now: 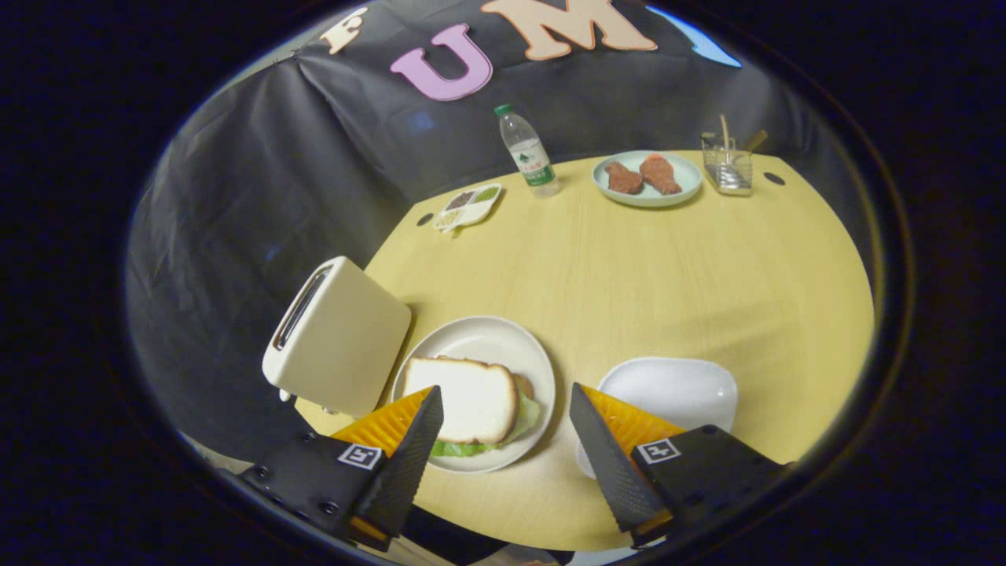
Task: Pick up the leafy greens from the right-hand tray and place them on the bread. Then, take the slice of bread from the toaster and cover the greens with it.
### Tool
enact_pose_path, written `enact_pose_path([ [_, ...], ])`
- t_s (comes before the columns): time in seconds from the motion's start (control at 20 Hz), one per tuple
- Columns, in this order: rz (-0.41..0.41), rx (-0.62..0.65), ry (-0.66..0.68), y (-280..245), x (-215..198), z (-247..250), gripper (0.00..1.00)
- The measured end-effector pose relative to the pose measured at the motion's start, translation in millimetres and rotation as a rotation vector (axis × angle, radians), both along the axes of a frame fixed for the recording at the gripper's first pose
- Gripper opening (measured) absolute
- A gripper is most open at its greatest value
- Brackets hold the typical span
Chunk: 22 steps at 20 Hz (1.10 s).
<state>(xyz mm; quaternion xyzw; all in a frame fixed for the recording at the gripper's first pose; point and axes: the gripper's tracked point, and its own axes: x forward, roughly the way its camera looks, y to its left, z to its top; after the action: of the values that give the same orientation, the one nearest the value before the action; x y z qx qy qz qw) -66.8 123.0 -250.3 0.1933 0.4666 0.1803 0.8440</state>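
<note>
In the gripper view, the gripper (507, 401) hangs wide open and empty above the round plate (503, 334), where a slice of bread (470, 397) already covers the leafy greens (464, 448). The right-hand tray (676, 389) and the toaster (338, 338) both look empty, so the task appears complete.
</note>
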Motion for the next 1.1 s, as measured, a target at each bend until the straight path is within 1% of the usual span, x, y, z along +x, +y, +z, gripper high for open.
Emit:
enact_pose_path([
  [0.25, -0.049, -0.063, -0.153, -40, 21, 36, 1.0],
  [0.5, -0.136, -0.106, -0.297, -78, 41, 79, 1.0],
  [0.75, -0.198, -0.184, -0.438, -114, 57, 124, 1.0],
  [0.95, -0.275, -0.24, -0.587, -139, 72, 164, 1.0],
  [1.1, -0.344, -0.284, -0.674, -159, 81, 189, 1.0],
])
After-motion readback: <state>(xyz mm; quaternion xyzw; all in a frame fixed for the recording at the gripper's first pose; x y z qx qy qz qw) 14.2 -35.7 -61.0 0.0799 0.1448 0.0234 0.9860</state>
